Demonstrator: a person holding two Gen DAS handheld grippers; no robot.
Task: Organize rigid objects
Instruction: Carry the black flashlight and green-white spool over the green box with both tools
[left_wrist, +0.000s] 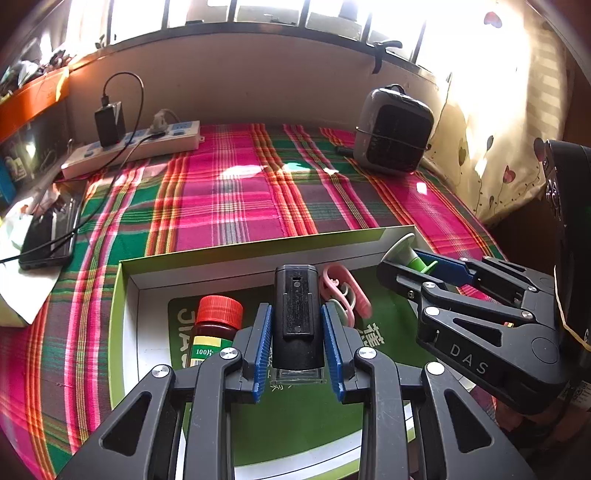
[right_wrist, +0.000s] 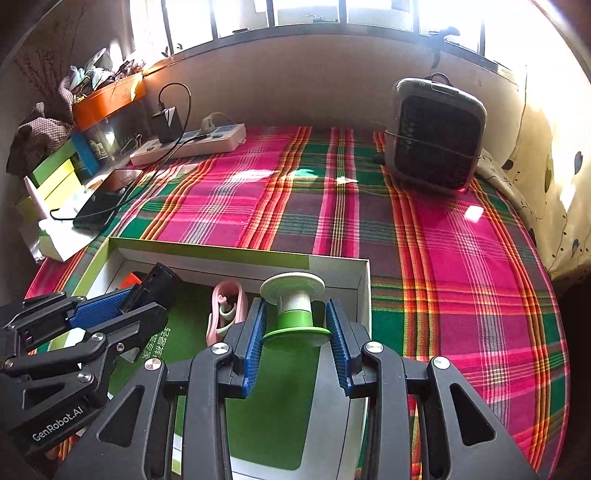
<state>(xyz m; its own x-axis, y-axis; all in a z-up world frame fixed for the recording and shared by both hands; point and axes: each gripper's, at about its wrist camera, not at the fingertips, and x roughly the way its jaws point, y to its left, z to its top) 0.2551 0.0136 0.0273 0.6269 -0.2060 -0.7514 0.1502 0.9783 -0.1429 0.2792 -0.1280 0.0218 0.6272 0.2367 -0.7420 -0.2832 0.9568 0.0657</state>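
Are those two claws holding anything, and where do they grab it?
Yes. The left gripper clamps a black rectangular device by its two sides, near its lower end. The right gripper holds a green-and-white spool by its green rim.

left gripper grips a black device, seemingly above the green-edged box.

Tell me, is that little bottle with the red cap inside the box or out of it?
Inside. The bottle sits within the white walls of the box, on its green floor, capped, beside the left gripper.
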